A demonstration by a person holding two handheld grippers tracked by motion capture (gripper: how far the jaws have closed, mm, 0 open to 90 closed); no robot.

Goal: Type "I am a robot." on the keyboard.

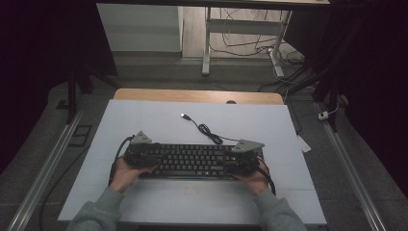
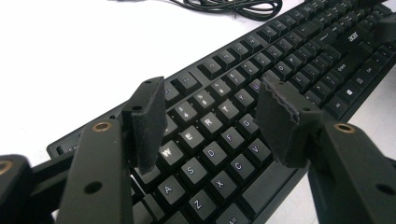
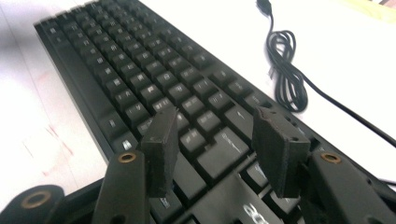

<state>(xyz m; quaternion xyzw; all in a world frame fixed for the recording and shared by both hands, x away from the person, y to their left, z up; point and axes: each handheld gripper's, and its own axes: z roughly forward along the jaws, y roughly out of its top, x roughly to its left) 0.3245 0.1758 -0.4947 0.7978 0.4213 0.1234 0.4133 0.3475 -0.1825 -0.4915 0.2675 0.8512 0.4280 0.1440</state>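
A black keyboard (image 1: 192, 160) lies lengthwise on the white table top (image 1: 144, 120), near the front edge. Its black cable (image 1: 207, 129) runs back in a loose coil and ends in a USB plug (image 1: 184, 116). My left gripper (image 1: 150, 157) is at the keyboard's left end. In the left gripper view this gripper (image 2: 212, 107) is open above the letter keys (image 2: 219, 140), with nothing between the pads. My right gripper (image 1: 235, 161) is at the keyboard's right end. In the right gripper view it (image 3: 215, 126) is open too, over the keys (image 3: 116, 60), with the cable (image 3: 287, 70) off to the right.
A wooden strip (image 1: 192, 95) borders the table's far edge. Beyond it stand a desk frame (image 1: 207, 48) and loose wires (image 1: 250, 45) on the floor. Metal rails (image 1: 53, 159) run along both sides of the table. Faint red marks (image 3: 51, 140) stain the white surface.
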